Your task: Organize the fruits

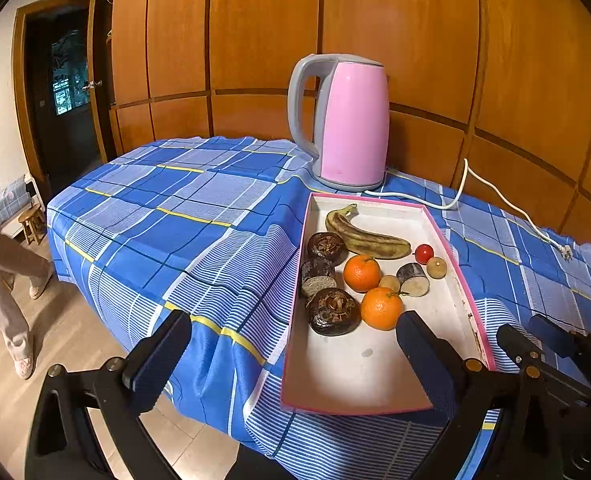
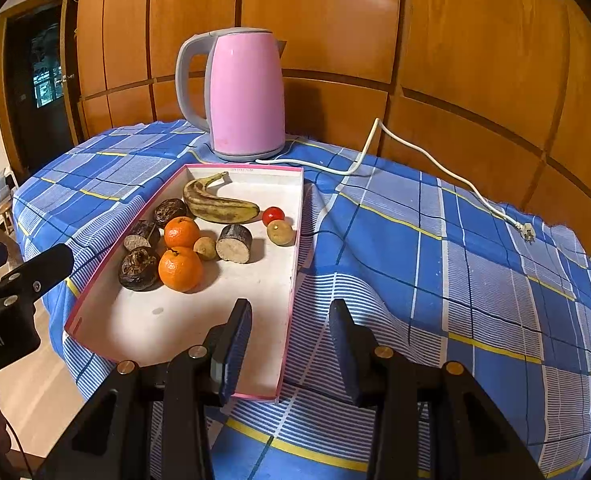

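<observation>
A pink-rimmed white tray on the blue checked tablecloth holds a spotted banana, two oranges, dark water chestnuts, cut sugarcane pieces, a cherry tomato and small brown fruits. My left gripper is open and empty, its jaws straddling the tray's near left corner. My right gripper is open and empty, astride the tray's near right rim; it also shows in the left wrist view.
A pink electric kettle stands behind the tray, its white cord trailing right across the cloth. Wooden panelling backs the table. A person's legs and a small stool are on the floor at left.
</observation>
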Demonstrator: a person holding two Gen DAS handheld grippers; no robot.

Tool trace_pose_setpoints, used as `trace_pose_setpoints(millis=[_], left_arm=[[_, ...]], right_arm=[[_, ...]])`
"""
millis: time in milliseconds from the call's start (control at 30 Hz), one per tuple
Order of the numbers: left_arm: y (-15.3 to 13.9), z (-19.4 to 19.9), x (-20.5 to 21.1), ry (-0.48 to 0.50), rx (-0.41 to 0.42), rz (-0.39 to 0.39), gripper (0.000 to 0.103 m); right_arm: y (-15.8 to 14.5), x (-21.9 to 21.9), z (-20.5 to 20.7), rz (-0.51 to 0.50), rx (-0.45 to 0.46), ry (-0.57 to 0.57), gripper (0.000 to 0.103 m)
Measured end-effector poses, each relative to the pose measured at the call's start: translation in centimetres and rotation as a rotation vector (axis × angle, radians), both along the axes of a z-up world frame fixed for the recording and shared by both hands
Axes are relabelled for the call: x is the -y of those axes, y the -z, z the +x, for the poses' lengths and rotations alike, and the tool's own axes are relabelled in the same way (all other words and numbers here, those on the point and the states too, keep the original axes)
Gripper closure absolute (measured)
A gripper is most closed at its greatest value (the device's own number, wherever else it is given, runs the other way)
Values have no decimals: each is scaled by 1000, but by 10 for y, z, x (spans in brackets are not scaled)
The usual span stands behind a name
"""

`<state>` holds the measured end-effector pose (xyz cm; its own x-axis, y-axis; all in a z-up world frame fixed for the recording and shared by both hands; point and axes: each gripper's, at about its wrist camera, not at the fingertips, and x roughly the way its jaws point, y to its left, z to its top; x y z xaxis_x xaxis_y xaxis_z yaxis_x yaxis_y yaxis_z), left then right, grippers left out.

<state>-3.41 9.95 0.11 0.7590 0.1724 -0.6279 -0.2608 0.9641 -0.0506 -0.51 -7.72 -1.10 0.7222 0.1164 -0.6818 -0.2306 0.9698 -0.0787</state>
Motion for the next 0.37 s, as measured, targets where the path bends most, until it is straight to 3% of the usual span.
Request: trace_pose_setpoints(millis=[267, 367], left_arm=[[0, -3, 1, -2, 11, 29, 0], [1, -2, -1, 6, 2, 3, 0]], right_arm=[[1, 1, 0, 0, -1, 2, 62], [1, 1, 0, 4, -3, 3, 62]])
